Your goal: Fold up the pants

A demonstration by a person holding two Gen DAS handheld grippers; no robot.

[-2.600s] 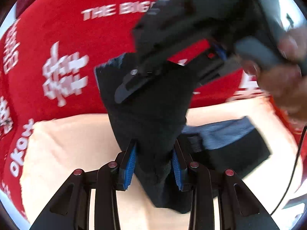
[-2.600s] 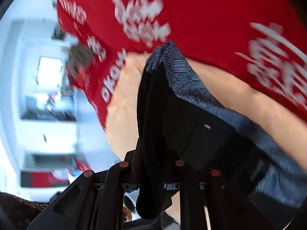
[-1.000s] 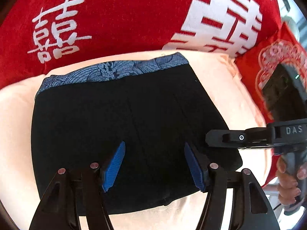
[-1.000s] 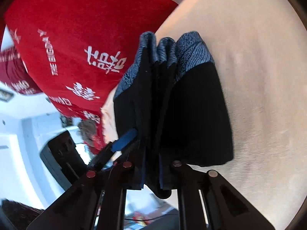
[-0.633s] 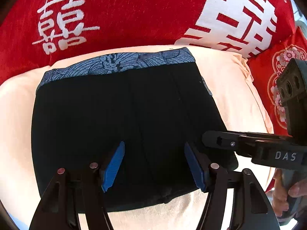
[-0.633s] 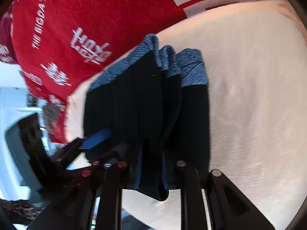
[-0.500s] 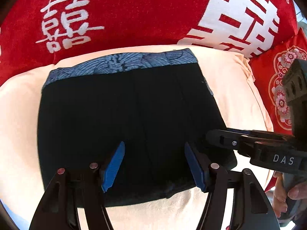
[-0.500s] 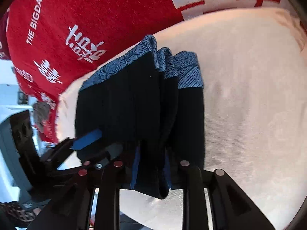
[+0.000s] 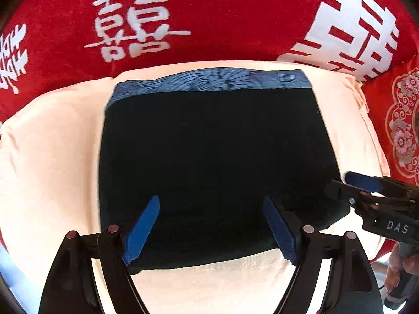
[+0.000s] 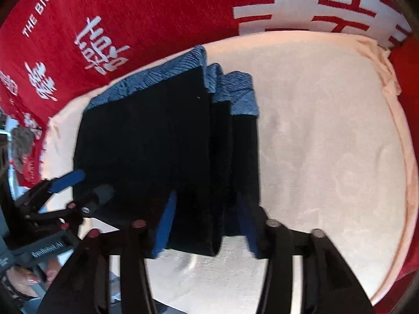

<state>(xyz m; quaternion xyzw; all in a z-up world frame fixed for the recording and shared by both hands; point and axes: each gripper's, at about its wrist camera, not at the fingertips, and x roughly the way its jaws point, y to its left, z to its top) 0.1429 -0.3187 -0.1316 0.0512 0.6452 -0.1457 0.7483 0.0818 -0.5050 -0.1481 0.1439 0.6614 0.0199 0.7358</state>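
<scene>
Two tongs spread wide, gripping nothing: left tongs over the near edge of the pants, right tongs at their right corner. Pants folded flat on a peach cushion, against a red blanket.

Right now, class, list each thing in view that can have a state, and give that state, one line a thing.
pants: folded into a flat stack, lying on the cream cushion, blue waistband at the far edge.
left tongs: open, above the stack's near edge.
right tongs: open, astride the stack's near edge.
</scene>
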